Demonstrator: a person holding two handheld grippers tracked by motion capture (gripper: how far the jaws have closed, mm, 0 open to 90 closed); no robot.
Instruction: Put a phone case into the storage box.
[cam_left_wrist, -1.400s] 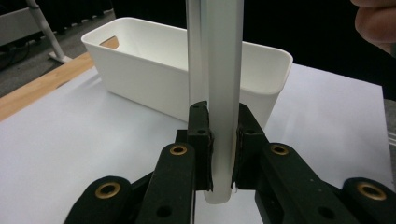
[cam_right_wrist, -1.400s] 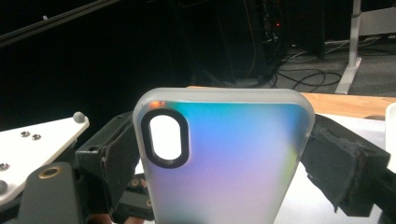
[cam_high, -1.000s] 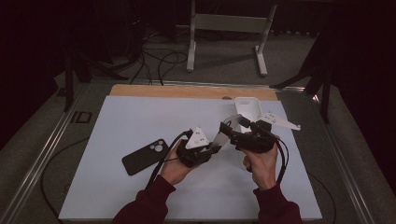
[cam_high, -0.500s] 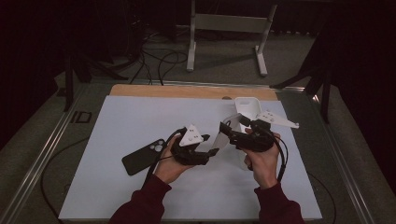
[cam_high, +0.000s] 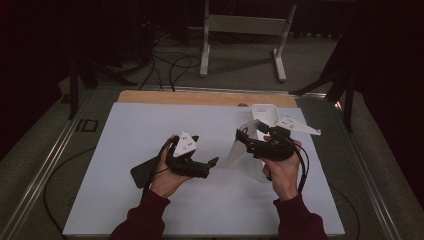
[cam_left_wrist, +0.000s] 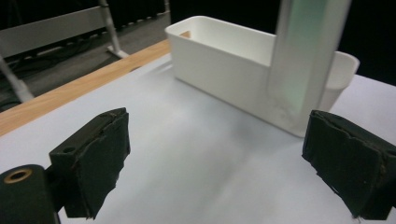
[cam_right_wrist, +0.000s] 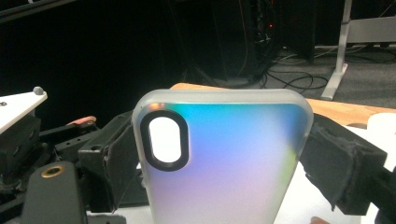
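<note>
Two hands are working low in the high view, each carrying a gripper. The left gripper (cam_high: 212, 161), left of centre in the frame, is standing with its jaws spread wide after just opening, and nothing is lying between its pads (cam_left_wrist: 95, 158). Just behind it, toward the left, a dark phone (cam_high: 145, 172) is lying flat on the white table top (cam_high: 125, 130). The right gripper (cam_high: 239, 136), right of centre, is gripping a translucent phone case (cam_right_wrist: 224, 158) by its two long edges and holding it upright; in the right gripper view the case is filling the middle of the frame, camera cutout at upper left. Farther back, a white bin (cam_left_wrist: 224, 56) is sitting near the wooden strip (cam_high: 200, 97) along the table's far edge.
</note>
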